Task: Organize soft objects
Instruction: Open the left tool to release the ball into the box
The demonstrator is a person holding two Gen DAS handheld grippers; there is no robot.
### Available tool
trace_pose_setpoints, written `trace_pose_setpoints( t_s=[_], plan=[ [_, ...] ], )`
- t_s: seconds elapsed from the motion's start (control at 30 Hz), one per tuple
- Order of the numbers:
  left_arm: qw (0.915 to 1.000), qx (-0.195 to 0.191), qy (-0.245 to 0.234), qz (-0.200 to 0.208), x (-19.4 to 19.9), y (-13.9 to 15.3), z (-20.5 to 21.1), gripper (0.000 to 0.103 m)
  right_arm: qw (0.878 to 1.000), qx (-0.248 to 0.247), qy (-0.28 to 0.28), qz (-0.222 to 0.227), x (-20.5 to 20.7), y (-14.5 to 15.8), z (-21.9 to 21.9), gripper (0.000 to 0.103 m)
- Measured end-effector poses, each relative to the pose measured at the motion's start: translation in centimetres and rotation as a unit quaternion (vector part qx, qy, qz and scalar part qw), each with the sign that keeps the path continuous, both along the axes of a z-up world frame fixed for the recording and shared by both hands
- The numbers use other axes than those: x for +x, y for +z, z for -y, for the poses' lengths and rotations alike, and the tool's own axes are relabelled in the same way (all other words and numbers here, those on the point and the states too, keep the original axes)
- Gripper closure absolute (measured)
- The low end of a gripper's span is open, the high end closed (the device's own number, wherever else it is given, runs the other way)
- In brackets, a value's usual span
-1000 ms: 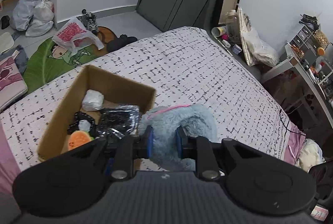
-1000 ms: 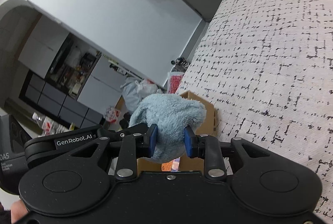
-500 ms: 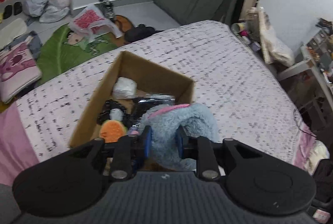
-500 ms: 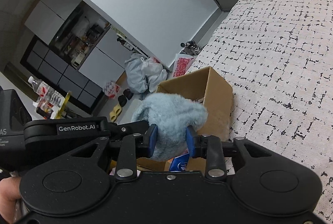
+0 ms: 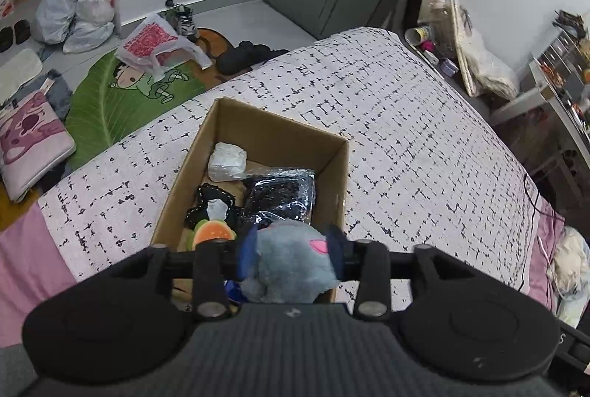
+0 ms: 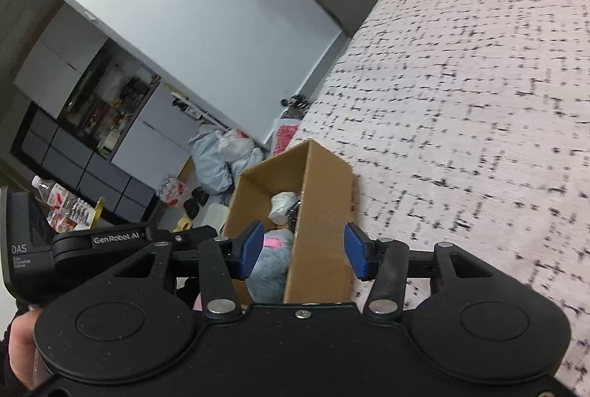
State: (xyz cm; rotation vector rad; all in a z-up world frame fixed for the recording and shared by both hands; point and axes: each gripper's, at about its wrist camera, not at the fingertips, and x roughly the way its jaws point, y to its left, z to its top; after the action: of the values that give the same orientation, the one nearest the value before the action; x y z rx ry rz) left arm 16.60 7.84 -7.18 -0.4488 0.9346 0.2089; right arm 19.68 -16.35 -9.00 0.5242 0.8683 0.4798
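A bed (image 5: 405, 124) with a white cover marked by short black dashes carried the things; its near left corner showed plain pink. A single open cardboard box (image 5: 339, 183) stood directly on the cover, toward the bed's left side, well apart from the far edge. In the right wrist view the same box (image 6: 324, 212) sat on the bed (image 6: 479, 102) near its edge. The remaining cover showed only its dashes. A thin dark cable (image 5: 531, 190) lay over the bed's right edge.
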Motion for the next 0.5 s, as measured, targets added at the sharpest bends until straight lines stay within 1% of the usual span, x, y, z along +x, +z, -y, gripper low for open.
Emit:
trace_pose_setpoints(
  t_s=[0.1,0.2,0.23,0.27,0.43,0.5],
  plan=[
    [0.9999,0.008,-0.011,0.002,-0.4,0.4,0.3,0.049,1.0,-0.01,-0.01,0.003,-0.8,0.8,0.6,0.051],
    [0.9997,0.013,-0.022,0.001,-0.9,0.6,0.4,0.038,1.0,-0.016,-0.019,0.008,-1.8,1.6,1.3,0.045],
    [0.9996,0.014,-0.025,0.001,-1.2,0.8,0.4,0.032,1.0,-0.016,-0.023,0.009,-2.2,1.8,1.5,0.043],
    [0.9995,0.014,-0.027,0.002,-1.4,1.0,0.5,0.029,0.999,-0.017,-0.025,0.009,-2.7,1.9,1.7,0.042],
    [0.9986,0.011,-0.05,0.015,-2.6,2.0,1.0,0.026,0.999,-0.031,-0.042,0.012,-5.1,2.5,2.8,0.036],
    [0.9982,0.015,-0.055,0.02,-3.2,2.4,1.3,0.024,0.998,-0.041,-0.049,0.019,-6.1,3.2,3.1,0.03]
  ],
)
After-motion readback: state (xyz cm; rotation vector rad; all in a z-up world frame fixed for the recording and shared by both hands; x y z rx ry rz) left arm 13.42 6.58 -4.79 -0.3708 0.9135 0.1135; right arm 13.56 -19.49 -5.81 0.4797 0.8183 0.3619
